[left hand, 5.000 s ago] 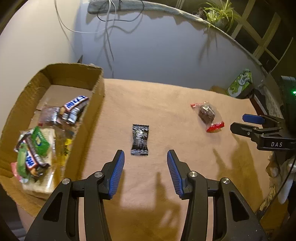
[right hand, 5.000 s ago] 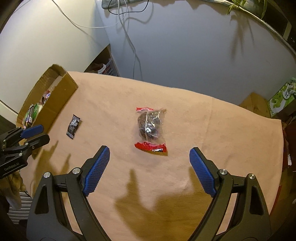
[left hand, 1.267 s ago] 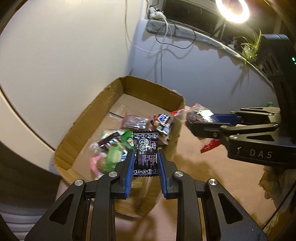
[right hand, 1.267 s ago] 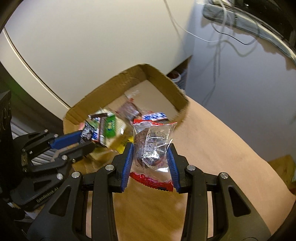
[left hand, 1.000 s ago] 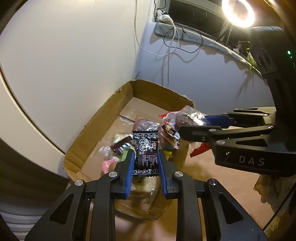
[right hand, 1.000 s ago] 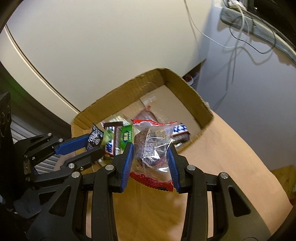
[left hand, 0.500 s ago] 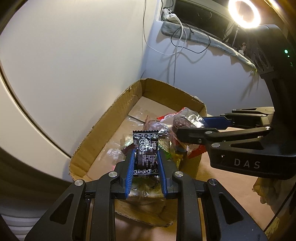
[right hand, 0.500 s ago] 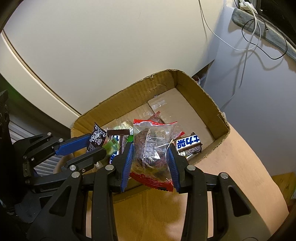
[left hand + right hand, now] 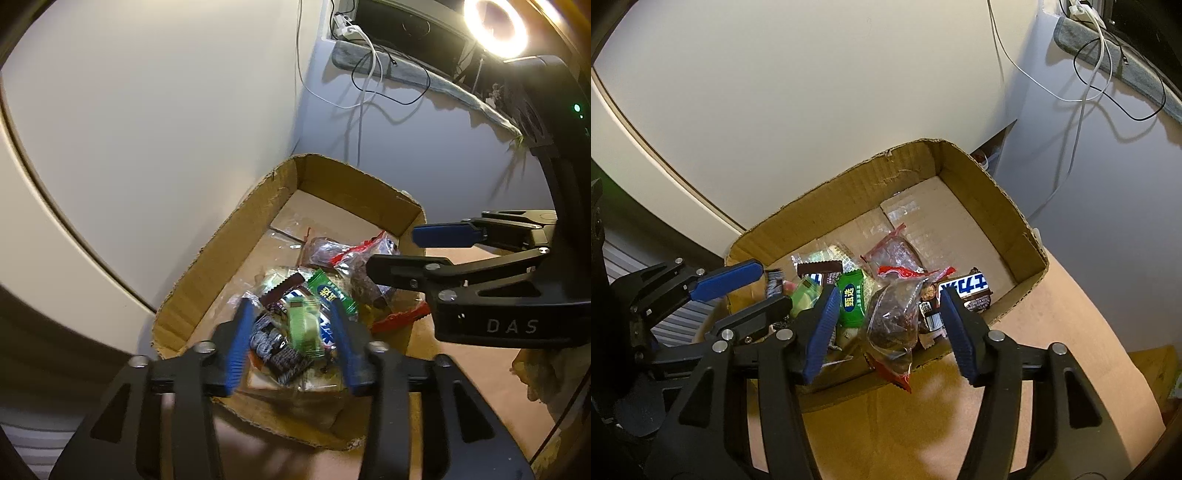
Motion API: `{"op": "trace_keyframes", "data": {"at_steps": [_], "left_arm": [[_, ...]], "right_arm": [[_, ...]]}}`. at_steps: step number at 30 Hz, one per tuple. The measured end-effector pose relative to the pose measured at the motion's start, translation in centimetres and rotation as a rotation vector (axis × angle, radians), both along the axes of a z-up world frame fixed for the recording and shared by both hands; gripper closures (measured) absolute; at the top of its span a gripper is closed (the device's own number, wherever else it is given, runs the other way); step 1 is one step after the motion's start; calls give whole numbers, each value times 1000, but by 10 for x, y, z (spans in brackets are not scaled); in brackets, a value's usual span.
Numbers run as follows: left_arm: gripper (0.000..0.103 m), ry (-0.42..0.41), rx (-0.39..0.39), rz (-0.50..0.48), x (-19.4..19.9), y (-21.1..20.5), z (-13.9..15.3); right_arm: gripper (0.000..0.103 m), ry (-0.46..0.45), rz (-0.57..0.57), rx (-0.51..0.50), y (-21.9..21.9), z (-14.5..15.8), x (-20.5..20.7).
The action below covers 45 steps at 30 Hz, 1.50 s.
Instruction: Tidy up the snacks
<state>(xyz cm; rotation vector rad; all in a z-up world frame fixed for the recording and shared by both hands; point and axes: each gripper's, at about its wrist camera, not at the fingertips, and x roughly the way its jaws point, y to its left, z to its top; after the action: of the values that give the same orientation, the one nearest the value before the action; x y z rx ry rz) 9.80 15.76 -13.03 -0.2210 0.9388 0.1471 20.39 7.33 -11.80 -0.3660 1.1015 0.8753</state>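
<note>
A cardboard box (image 9: 229, 236) (image 9: 997, 199) holds several wrapped snacks. My left gripper (image 9: 291, 347) hovers over its near end with jaws opening. The black snack packet (image 9: 275, 350) is blurred between the blue pads (image 9: 240, 343), loose from both and tilted over the pile. My right gripper (image 9: 888, 332) is over the box's near wall, its jaws opening too. The clear bag with a brown snack and red ends (image 9: 894, 314) hangs tilted between its pads, gaps on both sides. Each gripper shows in the other's view: the right (image 9: 393, 251), the left (image 9: 774, 286).
A green packet (image 9: 853, 299) and a blue-and-white chocolate bar (image 9: 964, 290) lie in the pile. The box's far half shows bare cardboard floor (image 9: 945, 221). The box stands on a tan cloth (image 9: 1071, 332). Cables (image 9: 362, 74) hang down the wall behind, and a ring light (image 9: 495, 26) glares.
Both grippers have opened over the box. The black packet has slipped down out of the left pads, and the clear bag has tipped loose between the right pads.
</note>
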Motion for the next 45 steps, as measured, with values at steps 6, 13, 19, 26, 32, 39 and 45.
{"op": "trace_keyframes", "data": {"at_steps": [6, 13, 19, 26, 32, 39, 45], "left_arm": [[43, 13, 15, 10, -4, 1, 0], [42, 11, 22, 20, -11, 1, 4], [42, -1, 24, 21, -17, -1, 11], [42, -18, 27, 23, -25, -6, 20], [38, -34, 36, 32, -38, -13, 29], [37, -44, 66, 50, -56, -23, 37], [35, -50, 92, 83, -67, -27, 41]], "right_arm": [[29, -5, -28, 4, -11, 5, 1], [29, -6, -56, 18, -26, 13, -2], [29, -5, -72, 26, -38, 16, -9], [29, -6, -85, 42, -50, 19, -19], [29, -29, -105, 58, -62, 26, -32], [29, -73, -119, 63, -77, 35, -51], [29, -94, -143, 58, -90, 37, -64]]}}
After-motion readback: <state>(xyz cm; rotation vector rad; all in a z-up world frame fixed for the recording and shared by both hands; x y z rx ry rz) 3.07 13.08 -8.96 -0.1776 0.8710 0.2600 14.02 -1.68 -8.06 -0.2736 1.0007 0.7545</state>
